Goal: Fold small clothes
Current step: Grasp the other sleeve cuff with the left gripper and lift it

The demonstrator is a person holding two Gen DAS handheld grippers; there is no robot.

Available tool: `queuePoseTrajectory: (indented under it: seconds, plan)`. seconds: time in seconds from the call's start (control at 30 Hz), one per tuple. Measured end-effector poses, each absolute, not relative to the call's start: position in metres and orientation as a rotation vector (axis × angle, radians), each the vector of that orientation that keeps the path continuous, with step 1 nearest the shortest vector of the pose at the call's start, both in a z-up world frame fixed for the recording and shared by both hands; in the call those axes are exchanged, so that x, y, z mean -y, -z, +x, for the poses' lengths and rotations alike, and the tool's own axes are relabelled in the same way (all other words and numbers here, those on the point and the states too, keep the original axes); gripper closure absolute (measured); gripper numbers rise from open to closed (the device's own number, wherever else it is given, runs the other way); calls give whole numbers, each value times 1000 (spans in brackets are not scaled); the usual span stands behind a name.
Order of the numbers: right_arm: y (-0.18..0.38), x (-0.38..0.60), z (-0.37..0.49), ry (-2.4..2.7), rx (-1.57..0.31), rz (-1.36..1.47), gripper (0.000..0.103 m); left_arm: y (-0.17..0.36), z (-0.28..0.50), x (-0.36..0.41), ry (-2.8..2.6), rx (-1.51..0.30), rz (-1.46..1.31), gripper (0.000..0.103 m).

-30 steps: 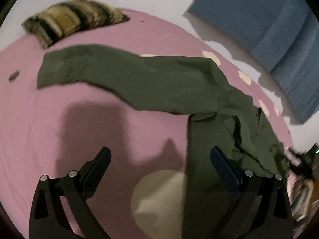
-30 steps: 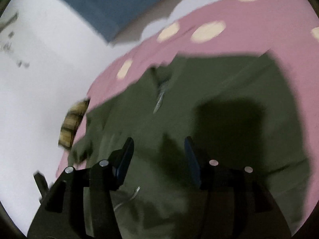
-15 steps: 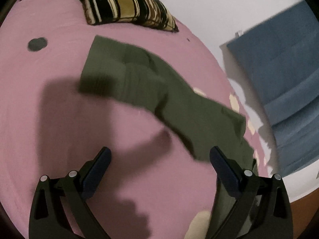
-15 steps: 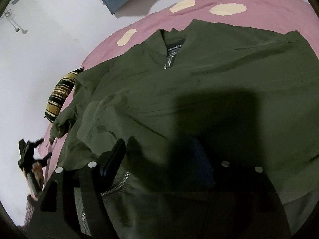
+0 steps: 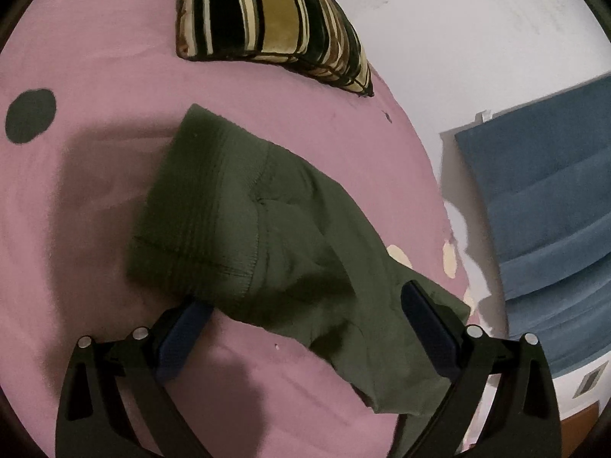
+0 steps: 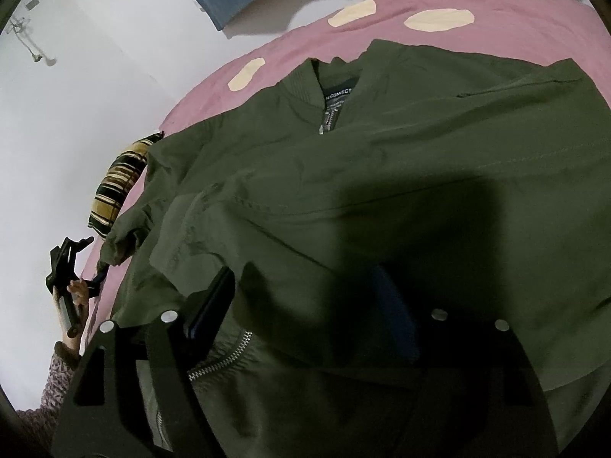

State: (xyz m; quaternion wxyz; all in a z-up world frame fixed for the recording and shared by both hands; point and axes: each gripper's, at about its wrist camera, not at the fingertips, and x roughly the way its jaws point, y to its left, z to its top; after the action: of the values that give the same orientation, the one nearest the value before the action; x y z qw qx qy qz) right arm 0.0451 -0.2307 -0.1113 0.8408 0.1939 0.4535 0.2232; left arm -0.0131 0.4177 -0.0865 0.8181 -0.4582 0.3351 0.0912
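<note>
An olive green jacket [image 6: 382,160] lies spread on the pink sheet [image 5: 76,229], collar and zipper facing up. Its sleeve [image 5: 305,236] runs out to a ribbed cuff [image 5: 198,206] in the left wrist view. My left gripper [image 5: 301,297] straddles the sleeve just behind the cuff. Its jaws are wide and closing, and the pads do not press the cloth. My right gripper [image 6: 303,273] hovers over the jacket's lower front by the zipper. Its jaws are opening, with a fold of fabric between them but not pinched. The right wrist view also shows the left gripper [image 6: 68,263] at the far left.
A striped black and gold pillow [image 5: 275,19] lies at the sheet's far end. A blue cloth [image 5: 542,206] hangs on the white wall beyond the bed edge. A dark spot [image 5: 30,114] marks the sheet. A person's hand and knit sleeve [image 6: 57,381] show at the lower left.
My left gripper has swept along the sleeve toward the cuff and rolled, so the cuff now sits close between its jaws. The right jaws have widened over the jacket.
</note>
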Motion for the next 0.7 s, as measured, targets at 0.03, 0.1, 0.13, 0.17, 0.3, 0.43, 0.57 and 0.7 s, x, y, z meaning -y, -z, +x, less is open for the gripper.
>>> queuePoseTrajectory:
  seconds: [0.03, 0.1, 0.13, 0.17, 0.3, 0.43, 0.57, 0.7]
  plan:
    - [111, 231, 45, -473, -957, 410, 27, 86, -13, -417, -234, -728, -950, 34]
    - [112, 232, 45, -475, -955, 414, 27, 89, -17, -422, -315, -751, -935, 57]
    - [112, 232, 45, -475, -954, 415, 27, 91, -20, -427, -305, -741, -969, 61]
    - [112, 232, 45, -476, -954, 416, 27, 94, -23, -432, -299, -733, -996, 71]
    - [112, 233, 45, -479, -947, 419, 27, 96, -27, -437, -281, -751, -977, 77]
    - [112, 233, 45, -479, -945, 422, 27, 75, -31, -434, -325, -751, -884, 80]
    - [113, 233, 45, -479, -944, 424, 27, 37, -41, -441, -352, -688, -828, 81]
    - [113, 234, 45, -480, -942, 430, 27, -1, -38, -427, -341, -664, -737, 81]
